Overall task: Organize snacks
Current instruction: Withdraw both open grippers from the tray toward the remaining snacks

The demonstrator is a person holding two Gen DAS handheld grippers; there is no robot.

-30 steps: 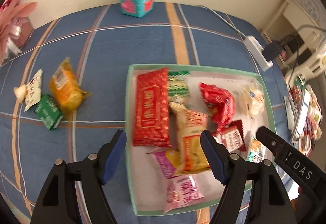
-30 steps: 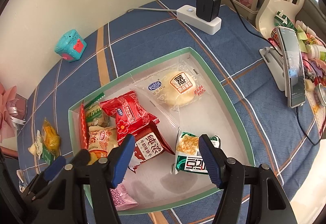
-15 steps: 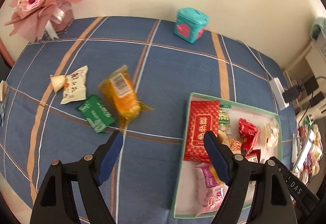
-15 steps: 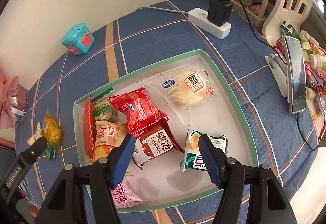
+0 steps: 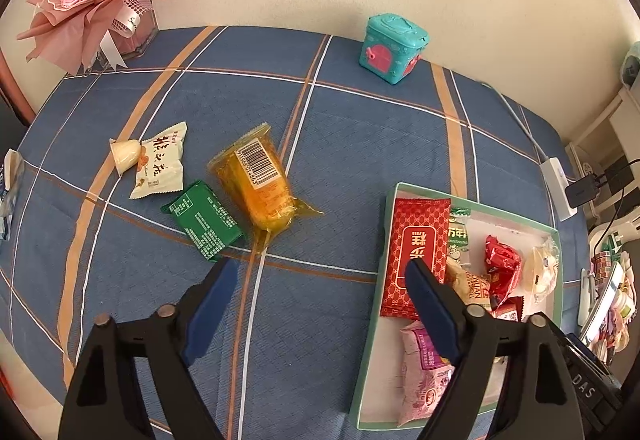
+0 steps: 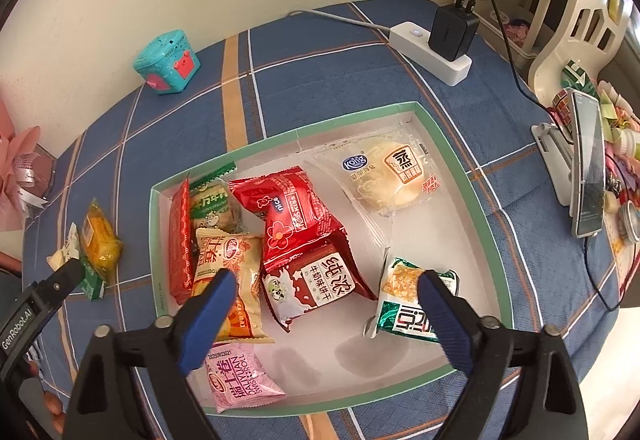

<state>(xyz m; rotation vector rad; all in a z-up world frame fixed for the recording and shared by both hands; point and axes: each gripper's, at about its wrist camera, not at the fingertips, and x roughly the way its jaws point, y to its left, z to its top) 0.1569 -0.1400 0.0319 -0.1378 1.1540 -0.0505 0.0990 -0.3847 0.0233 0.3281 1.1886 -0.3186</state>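
While your left gripper point(image 5: 316, 304) hangs opening and empty over the tablecloth point(image 5: 360, 144), your right gripper point(image 6: 324, 304) is opening, also empty, above the tray's point(image 6: 460, 168) near edge.

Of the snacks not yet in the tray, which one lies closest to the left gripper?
The green packet, lying just beyond the left gripper; the orange packet, white packet and jelly cup lie farther off.

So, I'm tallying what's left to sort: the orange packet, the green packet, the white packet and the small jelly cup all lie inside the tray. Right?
Not quite. The orange packet, green packet, white packet and jelly cup all lie on the blue plaid cloth, outside the tray. The left wrist view shows it.
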